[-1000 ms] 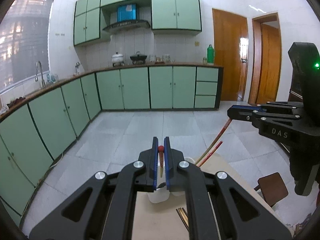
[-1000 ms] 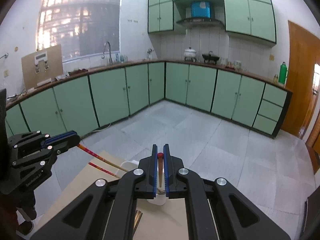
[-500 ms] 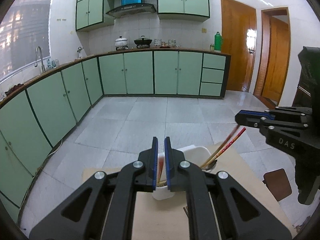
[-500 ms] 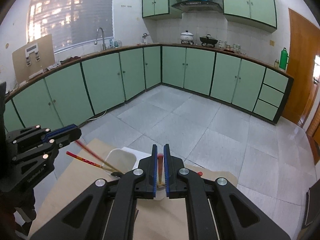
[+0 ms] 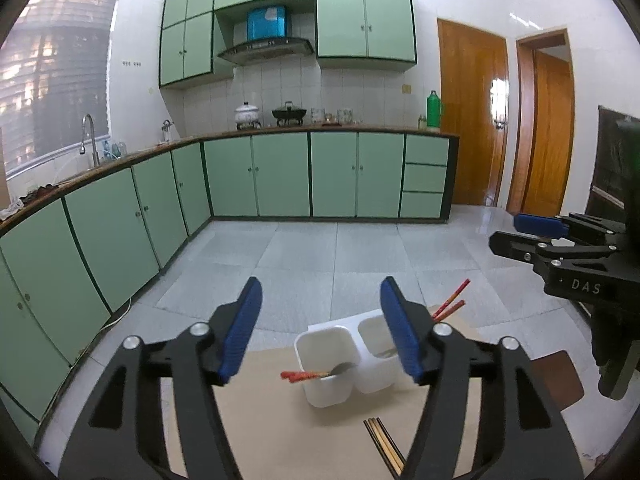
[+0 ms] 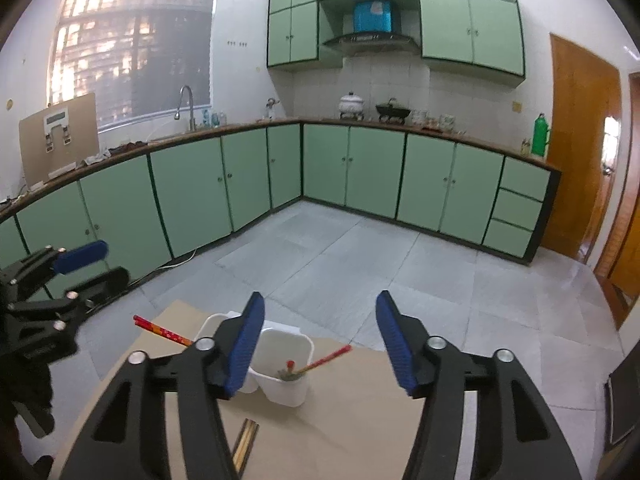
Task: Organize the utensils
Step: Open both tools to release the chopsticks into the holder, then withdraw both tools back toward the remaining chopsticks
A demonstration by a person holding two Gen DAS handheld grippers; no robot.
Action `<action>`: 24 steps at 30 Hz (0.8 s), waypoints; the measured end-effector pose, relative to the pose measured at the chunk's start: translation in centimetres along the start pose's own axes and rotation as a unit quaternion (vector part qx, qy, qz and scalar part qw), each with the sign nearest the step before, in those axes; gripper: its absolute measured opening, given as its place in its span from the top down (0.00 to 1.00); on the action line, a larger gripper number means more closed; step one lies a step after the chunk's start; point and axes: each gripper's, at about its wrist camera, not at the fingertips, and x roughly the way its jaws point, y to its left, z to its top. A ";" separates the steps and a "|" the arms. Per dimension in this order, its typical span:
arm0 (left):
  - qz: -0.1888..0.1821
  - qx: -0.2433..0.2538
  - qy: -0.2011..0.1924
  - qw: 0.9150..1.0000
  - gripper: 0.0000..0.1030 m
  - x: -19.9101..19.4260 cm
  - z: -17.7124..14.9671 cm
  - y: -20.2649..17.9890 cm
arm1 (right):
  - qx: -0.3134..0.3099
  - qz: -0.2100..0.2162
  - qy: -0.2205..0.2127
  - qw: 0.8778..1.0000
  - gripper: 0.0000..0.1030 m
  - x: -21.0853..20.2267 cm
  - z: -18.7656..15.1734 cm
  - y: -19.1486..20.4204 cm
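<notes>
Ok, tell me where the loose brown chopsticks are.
The brown chopsticks lie flat on the table, just in front of the white holder, toward the camera, in both wrist views.

White holder [image 5: 326,364], red chopsticks [image 5: 306,376] (gold print), blue-padded tool [image 5: 320,328].

Green cabinets [image 5: 280,176] along white-tiled walls, grey tile floor [image 5: 340,256], bright window [image 6: 132,48], wooden doors [image 5: 472,120].

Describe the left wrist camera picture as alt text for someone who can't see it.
The left gripper is opening with nothing between its blue pads, above a white two-part holder on a tan table. Red chopsticks lean out of the near compartment, more chopsticks lie on the table, and the right gripper hangs at right.
</notes>
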 end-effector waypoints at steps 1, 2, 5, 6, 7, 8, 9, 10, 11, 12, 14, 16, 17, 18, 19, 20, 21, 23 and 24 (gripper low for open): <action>0.003 -0.001 -0.006 1.000 0.34 -0.7 -0.2 0.0 | -0.001 -0.004 -0.004 1.000 0.39 -0.6 -0.2 -0.1; 0.007 0.000 -0.012 1.000 0.30 -1.5 -0.5 0.0 | -0.001 -0.006 -0.010 1.000 0.34 -1.4 -0.6 -0.2; 0.012 0.003 -0.019 1.000 0.25 -3.4 -1.6 -0.4 | 0.005 -0.007 -0.022 1.000 0.24 -3.3 -1.7 -0.4; 0.014 0.002 -0.020 1.000 0.24 -4.0 -2.1 -0.5 | 0.007 -0.009 -0.027 1.000 0.20 -4.0 -2.3 -0.4; 0.014 -0.001 -0.021 1.000 0.23 -4.6 -2.5 -0.6 | 0.010 -0.009 -0.030 0.999 0.18 -4.6 -2.8 -0.4; 0.014 -0.005 -0.021 1.000 0.21 -5.3 -3.1 -0.7 | 0.013 -0.008 -0.033 0.999 0.16 -5.1 -3.3 -0.4; 0.015 -0.007 -0.020 1.000 0.20 -5.7 -3.7 -0.9 | 0.018 -0.006 -0.035 0.999 0.13 -5.7 -3.9 -0.4; 0.015 -0.009 -0.019 1.000 0.19 -6.2 -4.3 -1.1 | 0.023 -0.004 -0.035 0.999 0.12 -6.1 -4.4 -0.4; 0.014 -0.010 -0.018 1.000 0.17 -6.6 -4.9 -1.2 | 0.029 0.000 -0.035 0.999 0.11 -6.6 -5.2 -0.4; 0.014 -0.013 -0.014 1.000 0.17 -7.0 -5.7 -1.5 | 0.032 0.003 -0.034 0.999 0.10 -7.1 -5.9 -0.3; 0.010 -0.017 -0.005 1.000 0.14 -7.7 -7.2 -2.0 | 0.039 0.007 -0.031 0.999 0.07 -7.8 -7.4 -0.2; 0.010 -0.022 0.007 1.000 0.13 -8.1 -9.0 -2.4 | 0.049 0.015 -0.024 0.998 0.06 -8.3 -9.1 -0.1; 0.010 -0.023 0.013 1.000 0.13 -8.2 -9.8 -2.6 | 0.052 0.016 -0.020 0.998 0.06 -8.5 -9.9 0.1; 0.010 -0.025 0.017 0.999 0.13 -8.5 -10.5 -2.6 | 0.055 0.015 -0.016 0.998 0.06 -8.7 -10.7 0.2; 0.011 -0.028 0.023 0.999 0.13 -8.5 -11.2 -2.7 | 0.059 0.013 -0.008 0.998 0.06 -8.7 -11.9 0.3; 0.011 -0.030 0.028 0.999 0.13 -8.6 -11.9 -2.7 | 0.062 0.012 -0.004 0.998 0.06 -8.8 -12.5 0.5; 0.011 -0.033 0.034 0.999 0.13 -8.6 -12.6 -2.6 | 0.069 0.013 0.006 0.998 0.06 -8.8 -13.6 0.6; 0.011 -0.037 0.046 0.998 0.13 -8.7 -14.2 -2.6 | 0.078 0.014 0.023 0.997 0.06 -8.6 -15.5 0.8; 0.013 -0.037 0.053 0.998 0.13 -8.6 -15.0 -2.6 | 0.082 0.013 0.029 0.996 0.06 -8.6 -16.4 1.0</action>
